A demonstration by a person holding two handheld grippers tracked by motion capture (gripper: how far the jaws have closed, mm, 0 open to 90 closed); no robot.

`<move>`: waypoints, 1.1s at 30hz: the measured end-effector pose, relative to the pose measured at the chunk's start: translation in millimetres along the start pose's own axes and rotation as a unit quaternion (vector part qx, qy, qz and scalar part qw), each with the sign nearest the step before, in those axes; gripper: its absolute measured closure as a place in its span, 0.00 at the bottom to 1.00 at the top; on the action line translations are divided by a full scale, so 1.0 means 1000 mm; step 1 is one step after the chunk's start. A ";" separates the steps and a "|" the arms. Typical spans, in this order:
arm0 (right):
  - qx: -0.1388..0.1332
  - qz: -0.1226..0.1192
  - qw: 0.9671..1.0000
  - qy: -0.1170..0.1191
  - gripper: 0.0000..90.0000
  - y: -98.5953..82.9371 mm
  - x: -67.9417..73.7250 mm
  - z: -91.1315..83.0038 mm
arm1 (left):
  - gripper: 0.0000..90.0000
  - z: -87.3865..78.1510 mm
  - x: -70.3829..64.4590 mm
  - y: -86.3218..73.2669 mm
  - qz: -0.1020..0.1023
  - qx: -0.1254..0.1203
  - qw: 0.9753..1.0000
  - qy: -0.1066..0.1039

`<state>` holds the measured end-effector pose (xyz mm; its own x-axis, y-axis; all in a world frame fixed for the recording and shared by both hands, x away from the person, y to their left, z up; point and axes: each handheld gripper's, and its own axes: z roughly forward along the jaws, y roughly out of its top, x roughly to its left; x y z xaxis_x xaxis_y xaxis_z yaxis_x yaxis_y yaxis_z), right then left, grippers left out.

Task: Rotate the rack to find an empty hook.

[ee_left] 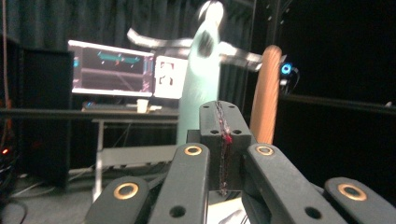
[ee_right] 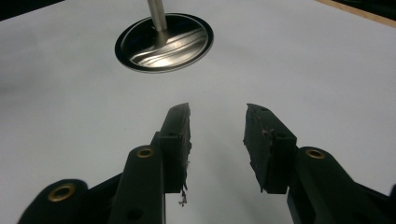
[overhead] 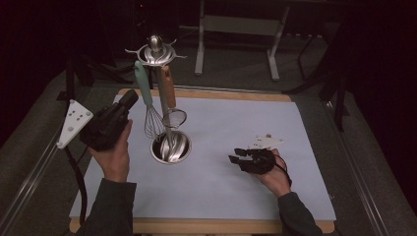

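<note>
A steel utensil stand (overhead: 169, 147) with a round base and a hooked top (overhead: 156, 50) rises from the white mat. From its hooks hang a whisk with a mint-green handle (overhead: 144, 88) and a small strainer with a wooden handle (overhead: 168, 87). My left gripper (overhead: 129, 99) is shut with nothing between its jaws, just left of the green handle (ee_left: 198, 93); the wooden handle (ee_left: 265, 93) is right behind it. My right gripper (overhead: 235, 155) rests low over the mat, open and empty, pointing at the stand's base (ee_right: 164, 43).
The white mat (overhead: 236, 123) covers a wooden board (overhead: 206, 226) on a grey floor-like surface. Metal frame legs (overhead: 273, 54) stand at the back. A lit monitor (ee_left: 112, 67) and a desk are behind the stand in the left gripper view.
</note>
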<state>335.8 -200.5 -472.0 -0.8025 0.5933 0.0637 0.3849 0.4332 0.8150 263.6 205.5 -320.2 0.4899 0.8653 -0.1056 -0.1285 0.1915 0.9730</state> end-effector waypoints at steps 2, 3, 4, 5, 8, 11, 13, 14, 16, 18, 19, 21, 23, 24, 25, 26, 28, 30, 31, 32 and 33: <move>0.000 -0.003 1.000 0.000 0.67 0.001 0.001 0.000 | 1.00 0.005 -0.003 0.006 0.001 -0.007 1.000 -0.003; 0.000 -0.004 1.000 0.000 0.67 0.001 0.002 0.000 | 1.00 0.007 -0.004 0.009 0.002 -0.010 1.000 -0.003; 0.001 -0.005 1.000 0.000 0.67 0.001 0.003 0.000 | 1.00 0.010 -0.005 0.012 0.004 -0.011 1.000 -0.004; 0.002 -0.007 1.000 -0.001 0.67 0.001 0.003 0.001 | 1.00 0.012 -0.006 0.014 0.005 -0.013 1.000 -0.005; 0.002 -0.006 1.000 -0.002 0.67 0.000 0.002 0.001 | 1.00 0.019 -0.008 0.020 0.010 -0.015 1.000 -0.001; -0.001 -0.003 1.000 -0.004 0.67 0.000 0.000 0.001 | 1.00 0.026 -0.010 0.023 0.016 -0.014 1.000 0.003; 0.000 -0.004 1.000 -0.004 0.67 0.000 0.000 0.001 | 1.00 0.028 -0.010 0.025 0.016 -0.016 1.000 0.003; 0.000 -0.005 1.000 -0.005 0.67 0.000 0.001 0.000 | 1.00 0.029 -0.010 0.026 0.017 -0.017 1.000 0.005; -0.001 -0.006 1.000 -0.005 0.67 0.000 0.001 0.000 | 1.00 0.029 -0.009 0.028 0.012 -0.019 1.000 0.007; 0.000 -0.007 1.000 -0.005 0.67 0.000 0.001 0.000 | 1.00 0.029 -0.008 0.029 0.010 -0.020 1.000 0.009; -0.001 -0.007 1.000 -0.006 0.67 0.000 0.001 0.000 | 1.00 0.029 -0.007 0.029 0.011 -0.019 1.000 0.010; -0.003 -0.007 1.000 -0.006 0.67 0.001 0.001 -0.001 | 1.00 0.029 -0.005 0.029 0.008 -0.020 1.000 0.008; -0.004 -0.007 1.000 -0.005 0.67 0.001 0.002 -0.001 | 1.00 0.030 -0.003 0.029 0.009 -0.020 1.000 0.008; -0.005 -0.007 1.000 -0.005 0.67 0.002 0.002 -0.001 | 1.00 0.031 -0.002 0.029 0.006 -0.023 1.000 0.008; -0.005 -0.008 1.000 -0.005 0.67 0.002 0.002 -0.002 | 1.00 0.031 -0.001 0.029 0.007 -0.024 1.000 0.007; -0.005 -0.009 1.000 -0.006 0.67 0.002 0.003 -0.002 | 1.00 0.031 0.000 0.028 0.007 -0.026 1.000 0.005; -0.006 -0.011 1.000 -0.007 0.67 0.003 0.003 -0.002 | 1.00 0.031 -0.001 0.028 0.010 -0.027 1.000 0.005; -0.006 -0.010 1.000 -0.006 0.67 0.002 0.002 -0.002 | 1.00 0.031 0.000 0.028 0.012 -0.028 1.000 0.004; -0.006 -0.010 1.000 -0.007 0.67 0.002 0.002 -0.003 | 1.00 0.031 0.001 0.027 0.015 -0.031 0.999 0.002; -0.006 -0.010 1.000 -0.007 0.67 0.002 0.002 -0.003 | 1.00 0.031 0.001 0.026 0.016 -0.032 0.999 0.001; -0.005 -0.009 1.000 -0.007 0.67 0.002 0.002 -0.003 | 1.00 0.031 0.001 0.026 0.017 -0.033 0.999 0.001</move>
<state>333.7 -200.1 -468.6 -0.8033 0.5941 0.0409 0.3649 0.4368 0.8222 287.9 197.2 -288.4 0.4830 0.8725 -0.0741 -0.2014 0.1930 0.9603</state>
